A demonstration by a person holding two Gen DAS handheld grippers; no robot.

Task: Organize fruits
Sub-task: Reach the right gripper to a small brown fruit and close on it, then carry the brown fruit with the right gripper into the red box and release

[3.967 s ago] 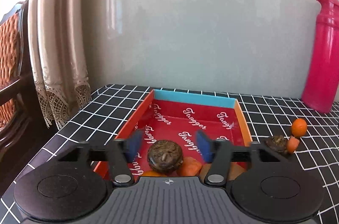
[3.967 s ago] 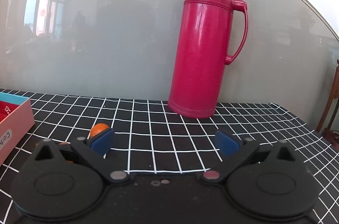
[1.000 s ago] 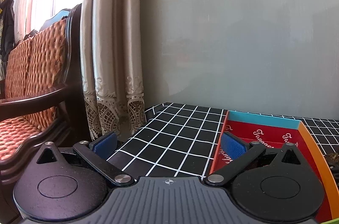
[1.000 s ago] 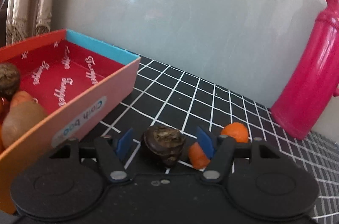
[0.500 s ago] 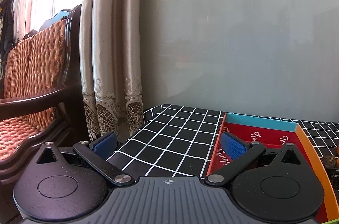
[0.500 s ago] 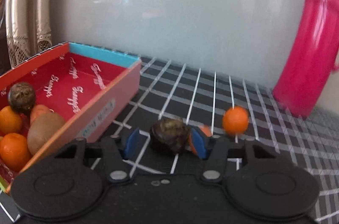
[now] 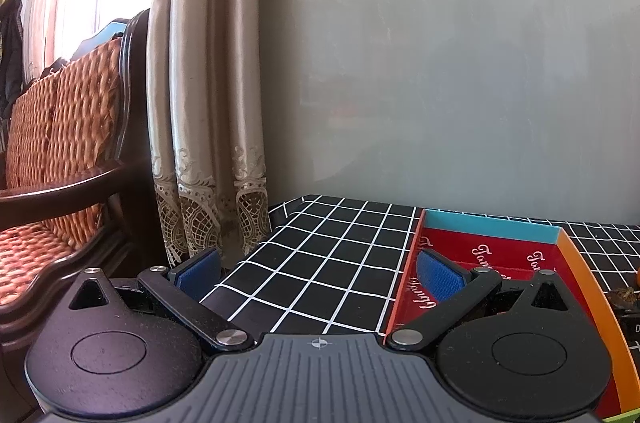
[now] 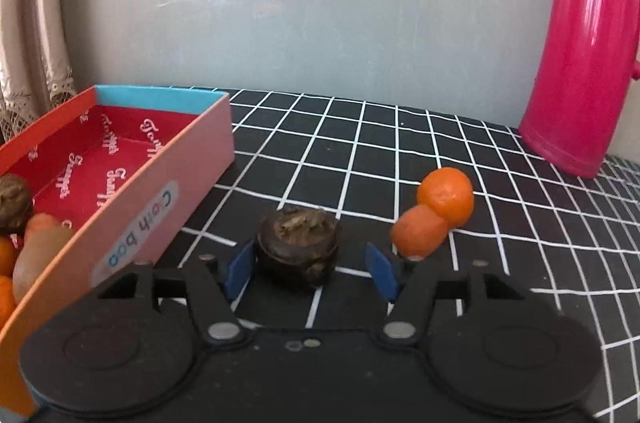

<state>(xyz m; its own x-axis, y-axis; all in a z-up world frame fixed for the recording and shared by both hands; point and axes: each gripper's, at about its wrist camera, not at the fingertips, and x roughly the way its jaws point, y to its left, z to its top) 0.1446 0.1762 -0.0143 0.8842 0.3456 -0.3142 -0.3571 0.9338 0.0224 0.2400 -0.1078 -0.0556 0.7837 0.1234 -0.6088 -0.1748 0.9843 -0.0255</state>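
A dark brown, wrinkled fruit (image 8: 298,247) rests on the black checked cloth between the blue pads of my right gripper (image 8: 308,273). The left pad touches it and a gap shows at the right pad, so the gripper is open. Just right of the gripper lie a small oblong orange fruit (image 8: 418,231) and a round mandarin (image 8: 446,197). The red box (image 8: 160,191) to the left holds another dark fruit (image 8: 14,203), a brown fruit (image 8: 36,255) and orange ones. My left gripper (image 7: 320,279) is open and empty beside the box's (image 7: 492,229) left wall.
A tall pink thermos (image 8: 580,43) stands at the back right against the grey wall. Left of the table hang a curtain (image 7: 200,103) and a woven chair (image 7: 60,143). The table's left edge (image 7: 256,243) is close to my left gripper.
The right gripper's view has rolled level and drawn nearer, and its jaws have narrowed around the dark fruit. The left gripper has stayed still.
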